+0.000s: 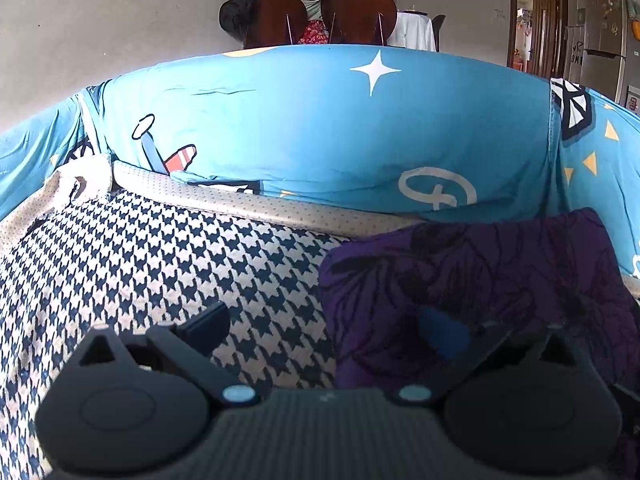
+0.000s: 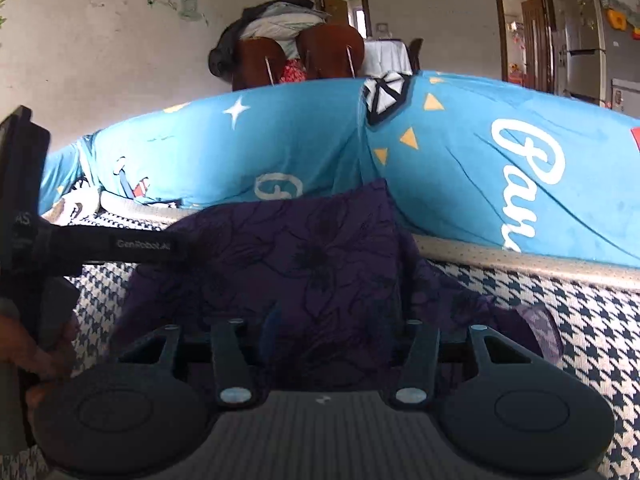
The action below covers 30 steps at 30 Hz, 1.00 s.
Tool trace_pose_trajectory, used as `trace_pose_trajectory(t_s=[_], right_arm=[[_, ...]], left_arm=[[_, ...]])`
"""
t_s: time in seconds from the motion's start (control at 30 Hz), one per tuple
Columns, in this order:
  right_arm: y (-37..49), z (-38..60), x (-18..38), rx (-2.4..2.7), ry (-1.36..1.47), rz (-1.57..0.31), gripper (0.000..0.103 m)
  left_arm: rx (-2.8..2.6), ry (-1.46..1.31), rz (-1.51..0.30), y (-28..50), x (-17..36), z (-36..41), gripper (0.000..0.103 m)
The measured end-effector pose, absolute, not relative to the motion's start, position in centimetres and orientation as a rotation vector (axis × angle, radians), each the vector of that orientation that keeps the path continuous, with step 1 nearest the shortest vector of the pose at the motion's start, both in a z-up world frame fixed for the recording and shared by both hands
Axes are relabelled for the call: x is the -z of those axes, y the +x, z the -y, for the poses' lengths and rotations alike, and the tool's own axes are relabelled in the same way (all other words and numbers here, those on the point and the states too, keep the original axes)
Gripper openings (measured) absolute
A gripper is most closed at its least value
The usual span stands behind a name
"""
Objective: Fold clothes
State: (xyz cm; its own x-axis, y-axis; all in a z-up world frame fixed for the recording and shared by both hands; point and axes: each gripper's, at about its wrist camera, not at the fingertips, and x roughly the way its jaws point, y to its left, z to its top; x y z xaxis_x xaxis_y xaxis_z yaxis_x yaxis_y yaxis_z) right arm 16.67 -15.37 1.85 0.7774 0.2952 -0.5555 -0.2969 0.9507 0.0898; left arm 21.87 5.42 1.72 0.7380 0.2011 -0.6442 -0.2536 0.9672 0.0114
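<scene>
Two wrist views over a houndstooth cushion [image 1: 160, 264]. Left gripper [image 1: 324, 328] points forward and downward; its jaws stand wide, one finger [image 1: 208, 320] over the houndstooth at 9 o'clock, the other against the purple floral garment [image 1: 460, 272] at 3 o'clock. Right gripper [image 2: 332, 332] tilts downward, jaws partly drawn in with a fold of the garment [image 2: 304, 264] between them; whether the pads press it cannot be told. A hand [image 2: 36, 352] holds the left tool at 8 o'clock. Blue printed cover [image 2: 460, 160] lies at 12 o'clock.
</scene>
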Motion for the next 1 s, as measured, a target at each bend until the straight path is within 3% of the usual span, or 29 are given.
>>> trace_pose_trajectory(t_s=[0.17, 0.53, 0.83, 1.0], right_arm=[[18.1, 17.2, 0.1, -0.289, 0.126, -0.676, 0.051], [18.2, 16.8, 0.1, -0.264, 0.107, -0.681, 0.060], [17.1, 16.3, -1.9, -0.267, 0.080, -0.658, 0.065], [15.9, 15.3, -4.0, -0.285, 0.037, -0.615, 0.074]], left_arm=[[-0.258, -0.099, -0.722, 22.8, -0.9, -5.6, 0.103], [-0.280, -0.053, -0.738, 23.0, -0.6, -5.0, 0.103], [-0.271, -0.052, -0.762, 21.9, -1.7, -5.0, 0.103], [-0.265, -0.047, -0.771, 21.2, -2.0, -5.0, 0.103]])
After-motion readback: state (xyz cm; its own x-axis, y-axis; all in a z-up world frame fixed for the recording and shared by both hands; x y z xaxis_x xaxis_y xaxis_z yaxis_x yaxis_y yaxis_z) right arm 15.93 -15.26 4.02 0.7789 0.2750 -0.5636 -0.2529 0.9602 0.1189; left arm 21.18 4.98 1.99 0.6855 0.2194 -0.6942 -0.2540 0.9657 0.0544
